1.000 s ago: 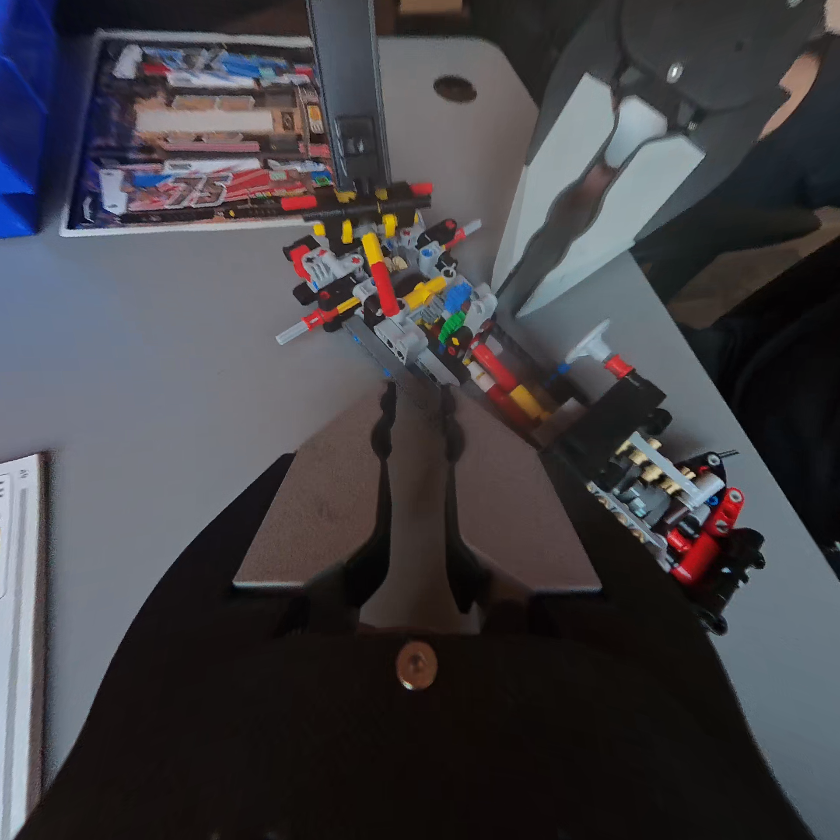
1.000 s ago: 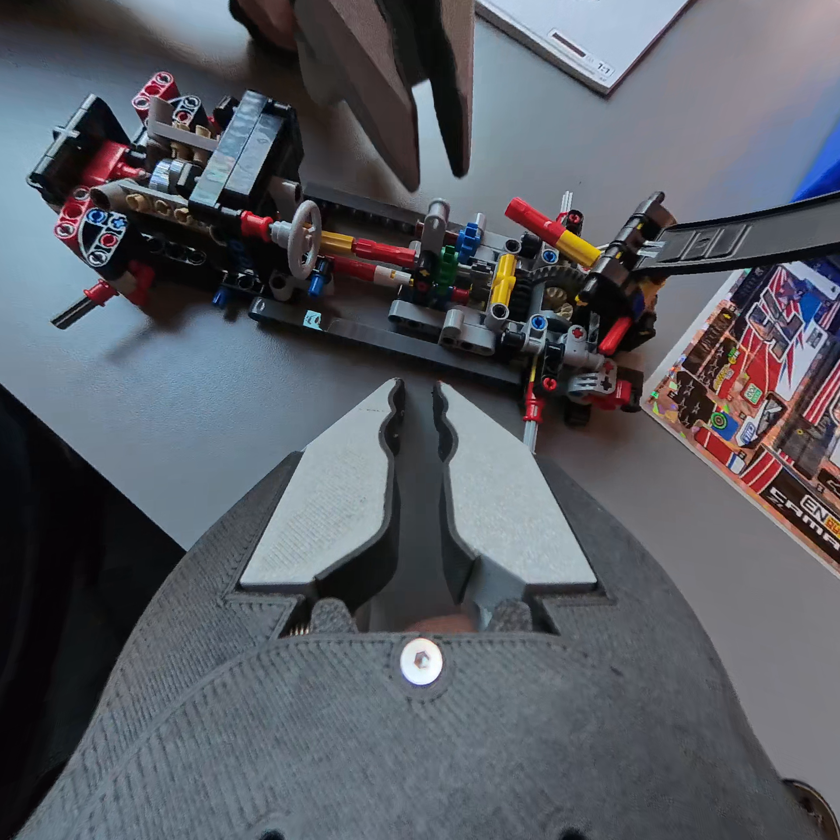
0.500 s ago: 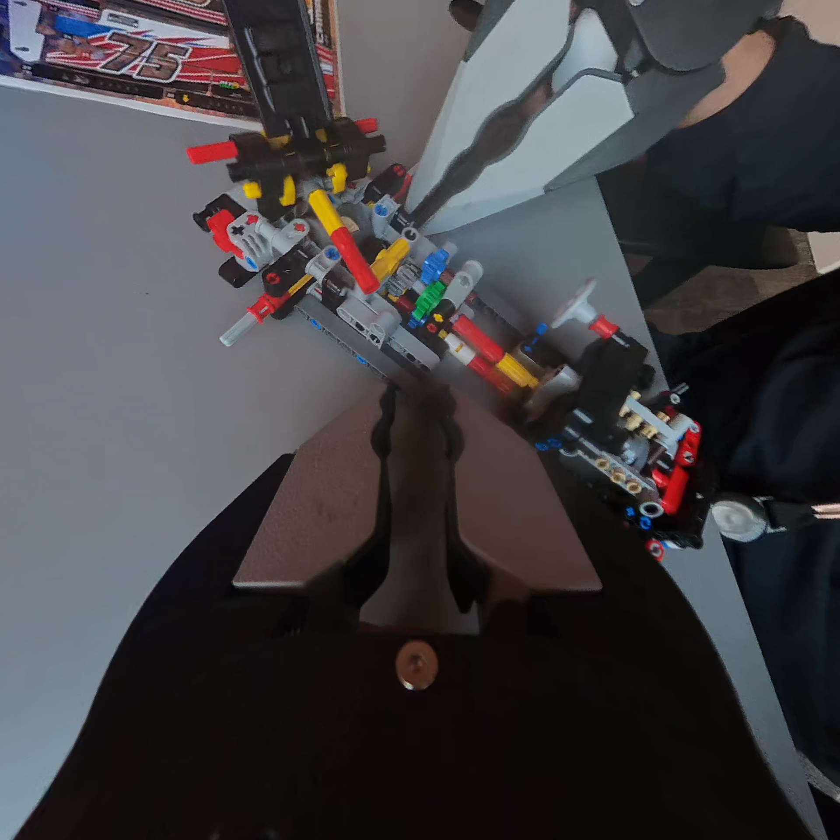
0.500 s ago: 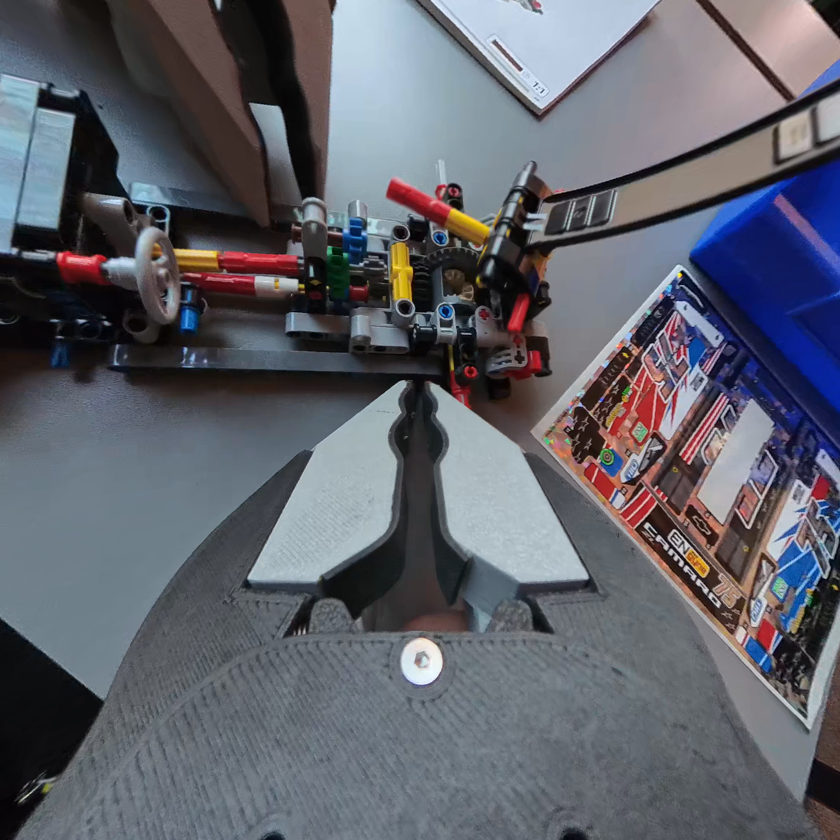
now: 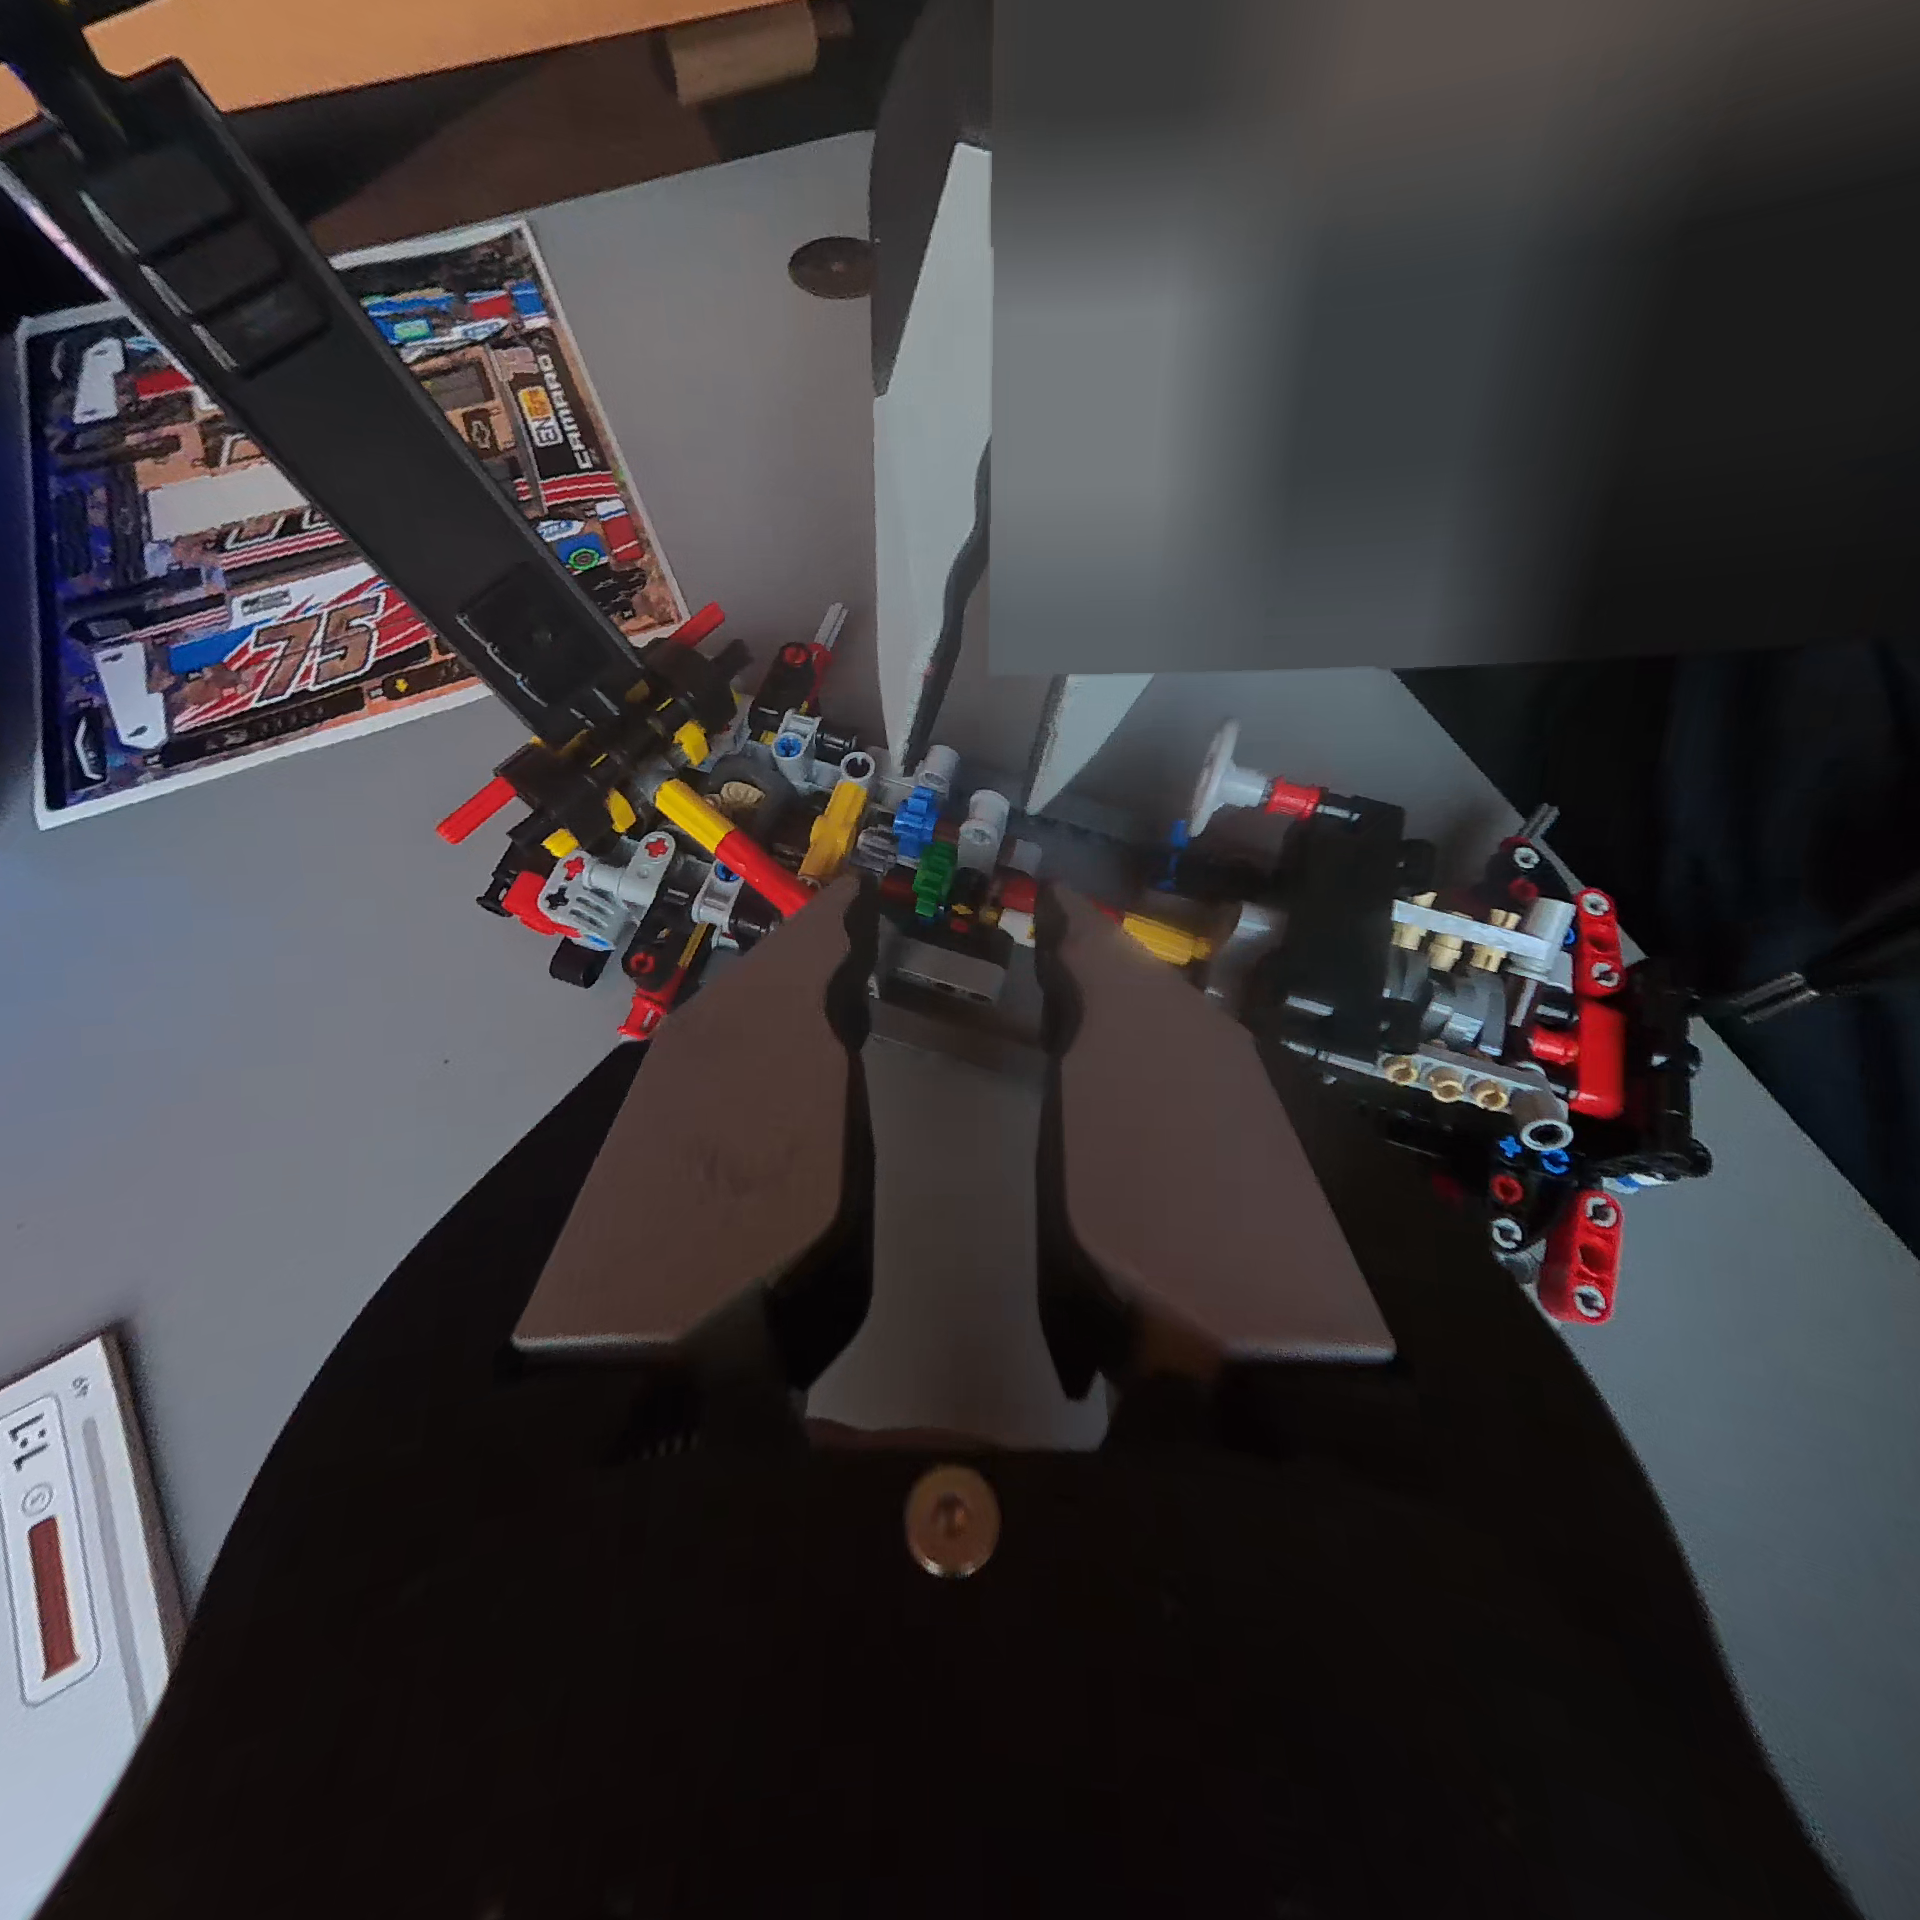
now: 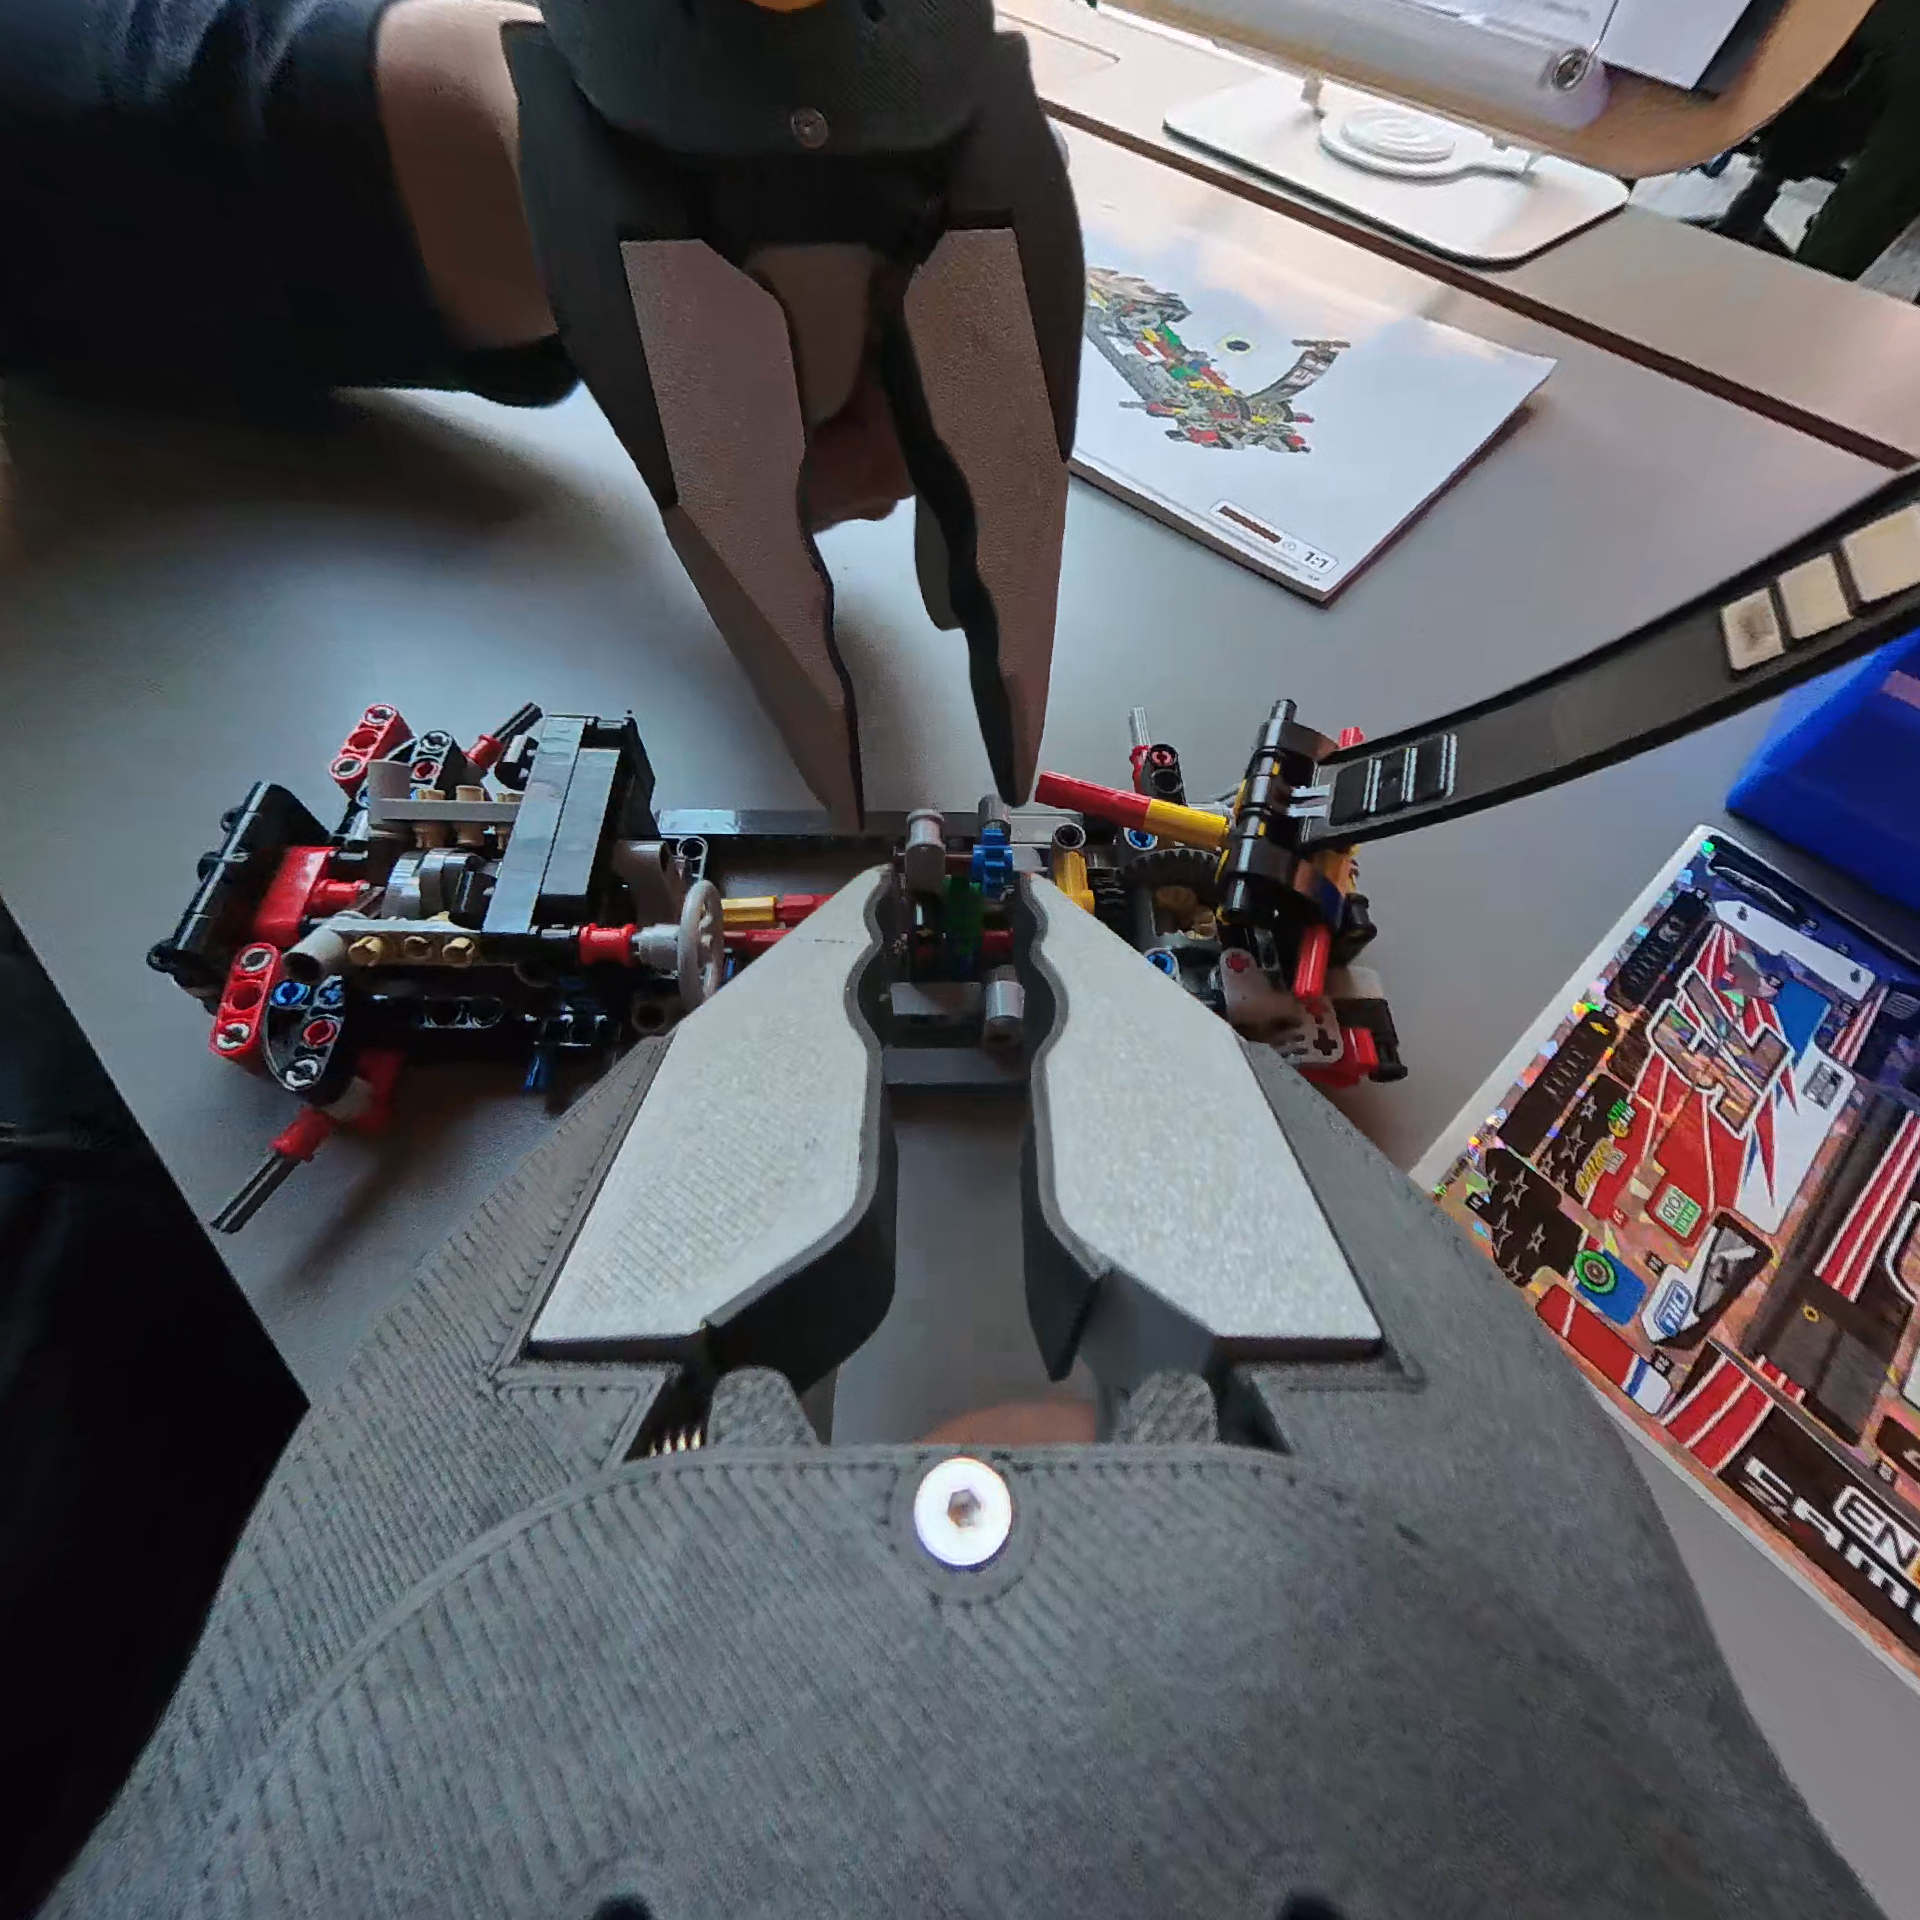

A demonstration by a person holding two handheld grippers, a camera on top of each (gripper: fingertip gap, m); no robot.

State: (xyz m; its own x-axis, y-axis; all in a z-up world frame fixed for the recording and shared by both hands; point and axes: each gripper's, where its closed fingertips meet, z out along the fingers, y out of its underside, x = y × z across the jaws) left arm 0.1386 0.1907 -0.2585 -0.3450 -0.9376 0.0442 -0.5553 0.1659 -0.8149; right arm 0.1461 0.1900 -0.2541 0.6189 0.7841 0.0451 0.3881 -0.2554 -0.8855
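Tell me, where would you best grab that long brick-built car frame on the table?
Probably at the narrow middle of the car frame, coming from either long side. There the black side beams run straight and close together, so two fingers can straddle them. The ends are wider and bristle with loose-looking pins, and a long black strip juts from one end.

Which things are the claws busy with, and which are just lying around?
At the claws: left claw and right claw, both open astride the middle of the brick-built car frame; its long black strip.
Lying around: sticker sheet, instruction booklet, blue bin.
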